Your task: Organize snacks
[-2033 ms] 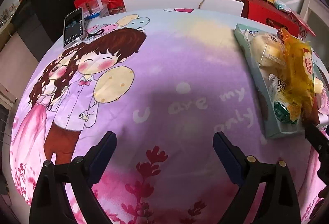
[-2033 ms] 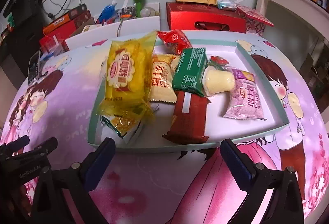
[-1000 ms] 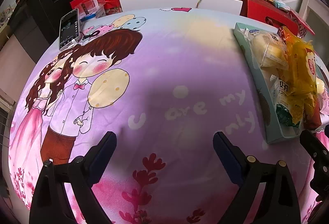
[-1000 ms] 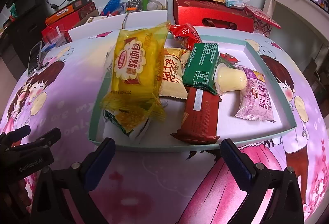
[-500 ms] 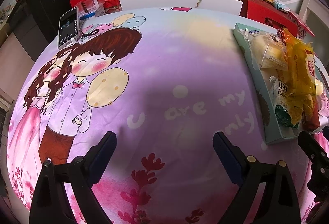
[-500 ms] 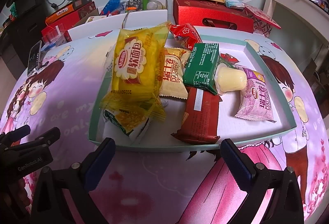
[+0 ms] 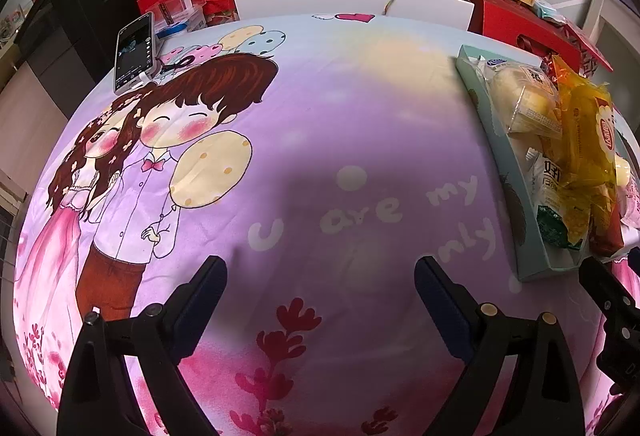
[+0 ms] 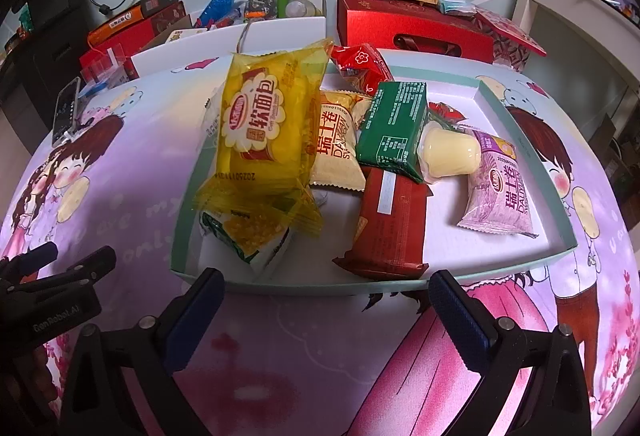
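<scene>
1. Snacks all lie in the pale green tray, straight ahead of your right gripper, whose jaws stand wide apart with nothing between them, just short of the tray's near rim.
2. Nearest your right fingertips sit the green-and-white packet ahead to the left and the dark red bar dead ahead, its end almost at the rim.
3. Further in, the big yellow bread bag lies over the packet, with the cream roll pack, the green box, the jelly cup and the purple roll pack spread to the right; the small red packet lies at the far end.
4. Your left gripper is also spread open and empty, over bare cloth, the tray well off to its right.
5. My reading: everything is in the tray but heaped, so this fits either a pile awaiting sorting or a gathering just ended. If you do pick, the red bar offers the clearest grip.
</scene>
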Available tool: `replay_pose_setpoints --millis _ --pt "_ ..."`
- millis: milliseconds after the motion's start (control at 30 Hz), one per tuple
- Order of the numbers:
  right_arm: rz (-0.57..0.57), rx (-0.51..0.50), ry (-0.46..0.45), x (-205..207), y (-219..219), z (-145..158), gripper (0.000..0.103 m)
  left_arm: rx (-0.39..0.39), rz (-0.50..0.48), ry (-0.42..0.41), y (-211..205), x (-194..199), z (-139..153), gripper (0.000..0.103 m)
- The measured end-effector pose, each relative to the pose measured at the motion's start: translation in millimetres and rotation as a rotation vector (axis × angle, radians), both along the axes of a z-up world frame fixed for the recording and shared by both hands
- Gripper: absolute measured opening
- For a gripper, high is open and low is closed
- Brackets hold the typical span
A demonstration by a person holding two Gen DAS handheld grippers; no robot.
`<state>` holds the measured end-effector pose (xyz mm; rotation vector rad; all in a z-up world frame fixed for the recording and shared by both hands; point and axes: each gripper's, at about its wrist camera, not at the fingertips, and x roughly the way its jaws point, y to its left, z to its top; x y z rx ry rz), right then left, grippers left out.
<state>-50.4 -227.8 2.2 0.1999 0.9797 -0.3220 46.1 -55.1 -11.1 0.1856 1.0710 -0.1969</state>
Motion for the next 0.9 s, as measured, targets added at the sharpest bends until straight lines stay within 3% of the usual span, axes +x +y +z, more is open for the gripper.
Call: replay_pose_setpoints --millis 900 --pt "-0.001 -0.002 -0.001 1.1 -1.3 1.1 0.103 0.001 0.015 0.003 3.6 2.1 -0.1 0.095"
